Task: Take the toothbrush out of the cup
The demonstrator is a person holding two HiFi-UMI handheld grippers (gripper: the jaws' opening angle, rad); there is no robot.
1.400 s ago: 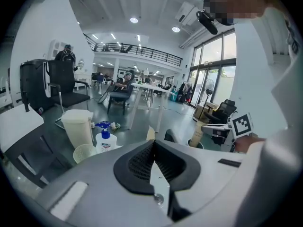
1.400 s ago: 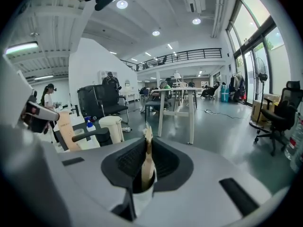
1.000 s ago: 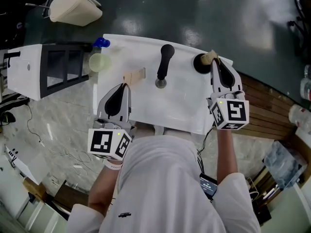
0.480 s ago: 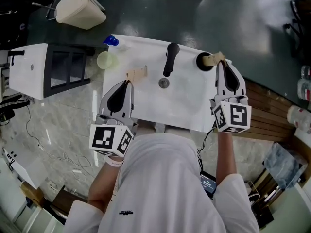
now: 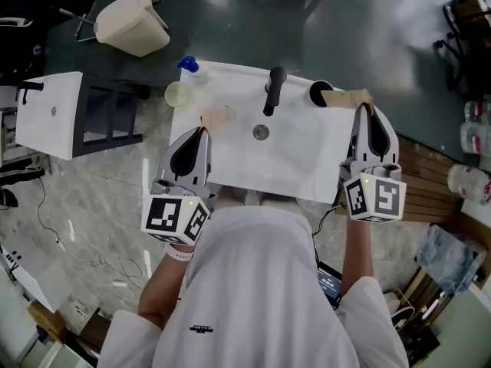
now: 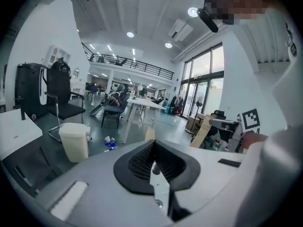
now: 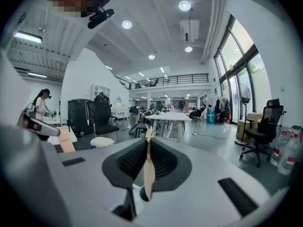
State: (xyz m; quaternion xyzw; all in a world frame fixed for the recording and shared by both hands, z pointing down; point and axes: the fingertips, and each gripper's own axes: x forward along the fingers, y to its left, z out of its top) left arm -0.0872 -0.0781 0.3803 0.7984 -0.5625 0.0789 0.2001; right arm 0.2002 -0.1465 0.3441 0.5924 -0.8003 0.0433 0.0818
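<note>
A black cup stands on the back right corner of the white sink. My right gripper is shut on a flat tan toothbrush, which hangs just right of the cup and out of it. In the right gripper view the toothbrush shows edge-on between the closed jaws of the right gripper. My left gripper is shut on a small tan flat piece over the sink's left side. Its tip pokes above the jaws of the left gripper.
A black faucet and a drain are in the middle of the sink. A pale green cup and a blue-capped bottle stand at its back left. A beige bin, a white cabinet and wooden boards surround it.
Both grippers have risen. The right one has carried the tan toothbrush up and to the right, off the black cup. The left one kept its tan piece.
</note>
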